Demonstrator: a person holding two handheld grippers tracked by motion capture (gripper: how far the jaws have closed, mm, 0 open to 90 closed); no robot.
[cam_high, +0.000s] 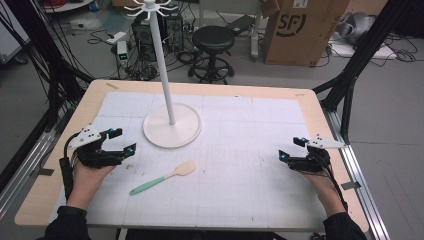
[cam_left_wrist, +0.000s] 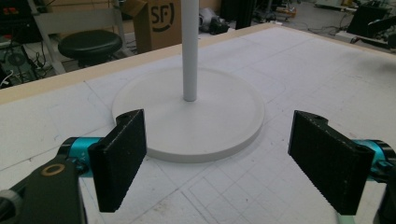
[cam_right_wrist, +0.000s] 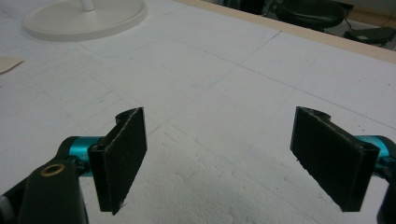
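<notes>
Table (cam_high: 310, 107), wood-edged with a white gridded mat, is spanning mid-frame in the high view. Cardboard box (cam_high: 300, 30) is sitting on the floor at upper right; black stool (cam_high: 213, 42) is standing at upper centre. White stand (cam_high: 172, 125), round base with tall pole, is resting on the mat left of centre; its hooked top is visible from above, while the left gripper view is catching just the base and lower pole (cam_left_wrist: 189, 116), dead ahead. Left gripper (cam_high: 121, 142) is hovering mid-left, fingers spread wide, grasping nothing. Right gripper (cam_high: 291, 149) at mid-right, fingers likewise released. Spatula (cam_high: 162, 179), green handle and pale blade, is lying lower centre, between the grippers and nearer the left one; the right gripper view is clipping its blade tip (cam_right_wrist: 7, 63) at the left edge.
</notes>
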